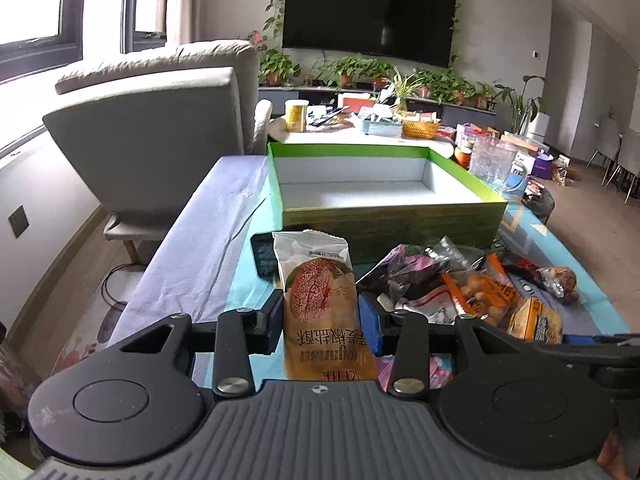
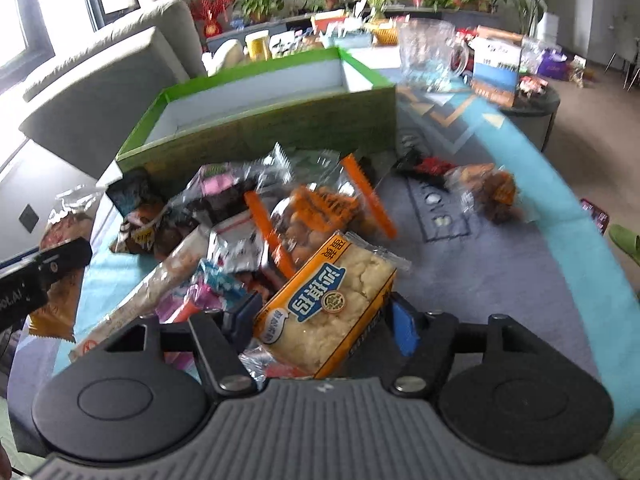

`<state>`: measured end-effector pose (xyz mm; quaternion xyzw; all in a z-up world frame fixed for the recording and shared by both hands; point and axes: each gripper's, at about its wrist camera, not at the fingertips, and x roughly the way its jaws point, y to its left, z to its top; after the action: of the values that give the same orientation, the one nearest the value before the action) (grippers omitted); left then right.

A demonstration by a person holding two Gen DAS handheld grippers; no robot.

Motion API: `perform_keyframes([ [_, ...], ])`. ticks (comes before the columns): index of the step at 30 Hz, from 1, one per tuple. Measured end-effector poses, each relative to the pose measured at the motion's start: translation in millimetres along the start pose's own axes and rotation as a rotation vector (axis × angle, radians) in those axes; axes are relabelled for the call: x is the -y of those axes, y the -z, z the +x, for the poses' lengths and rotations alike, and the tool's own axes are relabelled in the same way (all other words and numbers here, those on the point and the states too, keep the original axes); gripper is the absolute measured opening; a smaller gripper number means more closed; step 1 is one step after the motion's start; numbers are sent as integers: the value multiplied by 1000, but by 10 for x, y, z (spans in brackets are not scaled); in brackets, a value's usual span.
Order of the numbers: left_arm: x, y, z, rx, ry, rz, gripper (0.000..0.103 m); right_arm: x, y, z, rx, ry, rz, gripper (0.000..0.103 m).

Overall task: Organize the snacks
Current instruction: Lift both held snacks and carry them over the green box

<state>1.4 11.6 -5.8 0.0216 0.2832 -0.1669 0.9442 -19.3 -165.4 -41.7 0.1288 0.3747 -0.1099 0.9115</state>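
Note:
My left gripper (image 1: 322,304) is shut on a white and orange sesame pastry packet (image 1: 316,280), held upright above the table's near left. Behind it stands the green box (image 1: 392,216), open at the top, white inside, with nothing in it. A heap of mixed snack packets (image 1: 480,292) lies in front of the box. In the right wrist view my right gripper (image 2: 324,312) has its pads against both sides of a yellow rice-cake packet (image 2: 332,300) over the heap (image 2: 240,208). The green box (image 2: 280,128) stands just beyond it.
A glass mug (image 2: 430,52) stands to the right of the box. One brown snack bag (image 2: 492,192) lies apart on the blue cloth. A grey armchair (image 1: 160,128) is at the left, and a cluttered table (image 1: 360,132) lies behind the box.

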Motion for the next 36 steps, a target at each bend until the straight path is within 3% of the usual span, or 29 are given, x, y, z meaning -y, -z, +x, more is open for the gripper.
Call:
perform_keyframes([
  [9, 112, -219, -10, 60, 22, 30, 37, 11, -249, -197, 138, -50, -6, 51],
  [20, 269, -750, 269, 152, 14, 68, 37, 57, -759, -214, 278, -103, 10, 51],
  [28, 360, -1074, 709, 172, -5, 73, 37, 113, -923, -101, 300, -131, 41, 51],
  [36, 377, -1178, 1150, 129, -22, 82, 38, 171, -1063, 50, 293, -132, 66, 51],
])
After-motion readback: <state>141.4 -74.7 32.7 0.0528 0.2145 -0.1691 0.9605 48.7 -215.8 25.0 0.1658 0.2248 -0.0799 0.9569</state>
